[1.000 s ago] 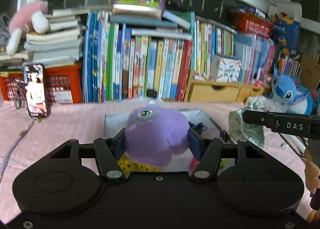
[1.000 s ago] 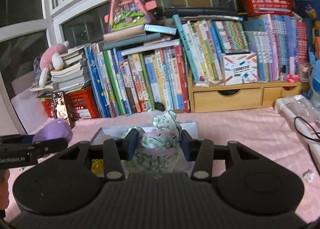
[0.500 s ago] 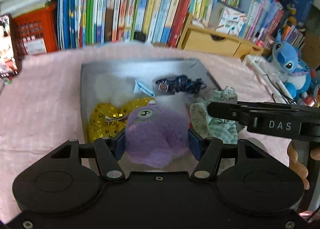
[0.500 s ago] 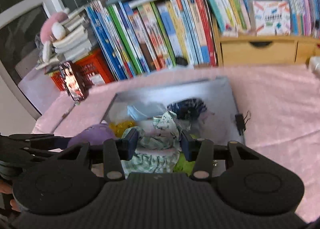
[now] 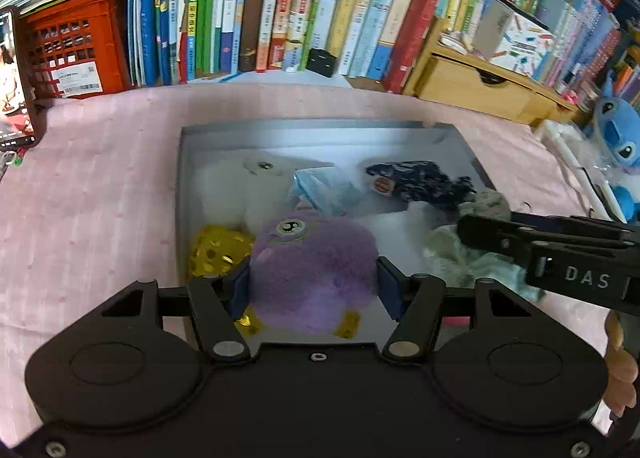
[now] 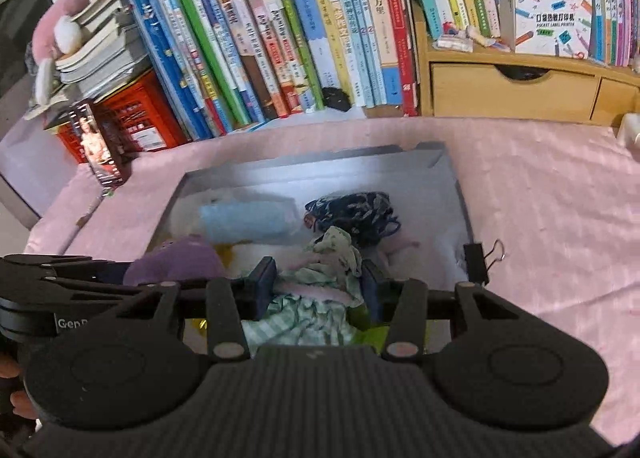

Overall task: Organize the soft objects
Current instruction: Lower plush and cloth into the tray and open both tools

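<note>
My left gripper (image 5: 313, 284) is shut on a purple plush toy (image 5: 312, 270) and holds it low over the near left part of a grey tray (image 5: 280, 129). My right gripper (image 6: 319, 285) is shut on a green checked cloth bundle (image 6: 320, 298) over the tray's near edge (image 6: 312, 161); it also shows in the left wrist view (image 5: 560, 254). In the tray lie a white plush (image 5: 240, 185), a gold sequin piece (image 5: 216, 252), a light blue cloth (image 5: 324, 189) and a dark patterned cloth (image 5: 420, 179).
The tray sits on a pink cloth-covered table (image 5: 88, 185). A row of books (image 5: 280, 5), a red crate (image 5: 76, 49), a wooden drawer unit (image 5: 472, 85) and a blue plush (image 5: 618, 137) stand behind. A black binder clip (image 6: 478, 264) is on the tray's right edge.
Both grippers have tilted down and moved lower over the tray, each still holding its object. The tray's contents have come into fuller view.
</note>
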